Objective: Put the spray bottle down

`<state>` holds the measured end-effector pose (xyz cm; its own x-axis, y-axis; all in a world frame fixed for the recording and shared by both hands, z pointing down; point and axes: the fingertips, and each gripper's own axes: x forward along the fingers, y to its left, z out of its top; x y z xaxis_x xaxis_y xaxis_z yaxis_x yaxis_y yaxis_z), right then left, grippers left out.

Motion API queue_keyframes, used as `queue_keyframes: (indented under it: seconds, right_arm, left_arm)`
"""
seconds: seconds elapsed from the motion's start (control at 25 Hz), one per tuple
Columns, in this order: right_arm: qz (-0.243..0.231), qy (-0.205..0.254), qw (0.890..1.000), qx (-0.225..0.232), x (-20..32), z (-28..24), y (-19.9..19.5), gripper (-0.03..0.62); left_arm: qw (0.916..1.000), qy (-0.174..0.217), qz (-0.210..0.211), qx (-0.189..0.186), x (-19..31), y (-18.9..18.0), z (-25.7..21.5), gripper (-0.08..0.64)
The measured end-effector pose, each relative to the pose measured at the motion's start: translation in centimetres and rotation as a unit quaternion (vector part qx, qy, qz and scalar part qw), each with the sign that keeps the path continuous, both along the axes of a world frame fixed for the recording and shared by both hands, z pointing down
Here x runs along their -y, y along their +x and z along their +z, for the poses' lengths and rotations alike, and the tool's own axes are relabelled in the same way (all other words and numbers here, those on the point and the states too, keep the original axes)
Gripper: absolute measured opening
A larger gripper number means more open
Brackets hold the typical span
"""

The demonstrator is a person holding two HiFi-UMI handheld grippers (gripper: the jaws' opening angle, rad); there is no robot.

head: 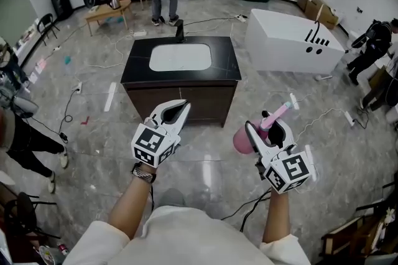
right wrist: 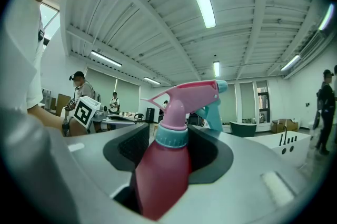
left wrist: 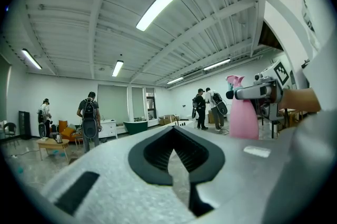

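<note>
Right gripper (right wrist: 171, 139), ribbed black pads (right wrist: 131, 146) tight on smooth rounded pink plastic spray bottle (right wrist: 160, 175).

Both bare forearms reach forward from the bottom edge of the head view, the left arm (head: 132, 204) angled in toward the middle and the right arm (head: 277, 220) nearly straight. The left gripper (head: 184, 107) points ahead with its jaws drawn together and nothing between them. The right gripper (head: 266, 132), well apart from it, has its jaws clamped on an upright pink spray bottle (head: 242, 140), just below the trigger head.
</note>
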<state>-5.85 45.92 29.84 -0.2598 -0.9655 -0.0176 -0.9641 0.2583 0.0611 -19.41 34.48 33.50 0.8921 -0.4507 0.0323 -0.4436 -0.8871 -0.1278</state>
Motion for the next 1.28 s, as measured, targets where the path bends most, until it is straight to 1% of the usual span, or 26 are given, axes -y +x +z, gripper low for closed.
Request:
queue_keyframes:
  seconds: [0.12,0.24,0.36,0.48,0.6,0.8,1.0,1.12,1.28]
  right_arm:
    - [-0.005,-0.005,1.0,0.0,0.2,0.4,0.9,0.23]
    - [-0.002,-0.006,1.0,0.003,1.4,0.7,1.9,0.23]
    - [-0.004,-0.002,1.0,0.011,3.4,1.1,2.7,0.23]
    - [-0.008,0.003,1.0,0.019,6.0,1.2,3.6,0.23]
    - [0.001,0.008,1.0,0.014,9.8,1.2,5.5,0.23]
    - [0.009,0.027,0.999,0.02,17.5,0.5,8.7,0.23]
    - [0.015,0.038,0.999,0.019,25.0,-0.7,11.0,0.23]
    - [0.02,0.039,0.999,0.021,28.7,-1.0,12.3,0.232]
    - [0.029,0.034,0.999,0.019,33.2,-0.9,13.4,0.23]
  left_arm:
    - [1.0,-0.006,-0.001,0.003,-0.1,0.8,0.7,0.003]
    - [1.0,-0.005,0.004,0.005,0.7,1.8,1.1,0.003]
    - [0.9999,-0.004,0.007,0.007,2.7,2.8,1.6,0.003]
    - [0.9998,0.006,0.015,0.013,5.5,4.1,1.8,0.003]
    - [0.9996,0.011,0.024,0.01,9.5,6.1,2.1,0.003]
    - [0.9993,0.013,0.035,0.005,17.9,9.6,2.0,0.003]
    - [0.9983,0.016,0.051,0.022,25.7,12.6,1.9,0.003]
    - [0.9981,0.011,0.057,0.022,29.5,14.0,1.8,0.003]
    - [0.9978,0.008,0.063,0.02,33.3,15.3,1.7,0.003]
